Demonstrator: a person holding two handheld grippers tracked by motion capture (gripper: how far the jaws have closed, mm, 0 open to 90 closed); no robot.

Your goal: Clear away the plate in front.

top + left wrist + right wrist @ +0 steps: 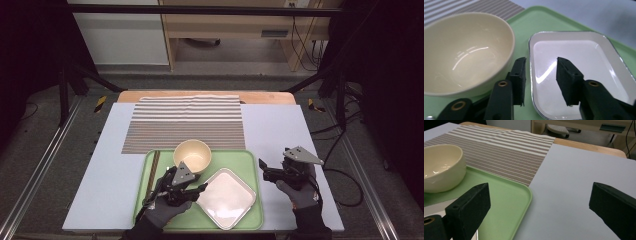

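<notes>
A cream bowl stands at the back of a green tray, and a white square plate lies in front of it to the right. My left gripper hovers over the tray between them, open. In the left gripper view the jaws straddle the plate's left rim without pressing on it, with the bowl just to their left. My right gripper is held right of the tray over the pale table sheet, open wide with nothing between its fingers.
A striped placemat lies behind the tray, its near edge under the tray's back rim. The pale sheet covers the table on both sides. Black frame posts stand at the table's far corners.
</notes>
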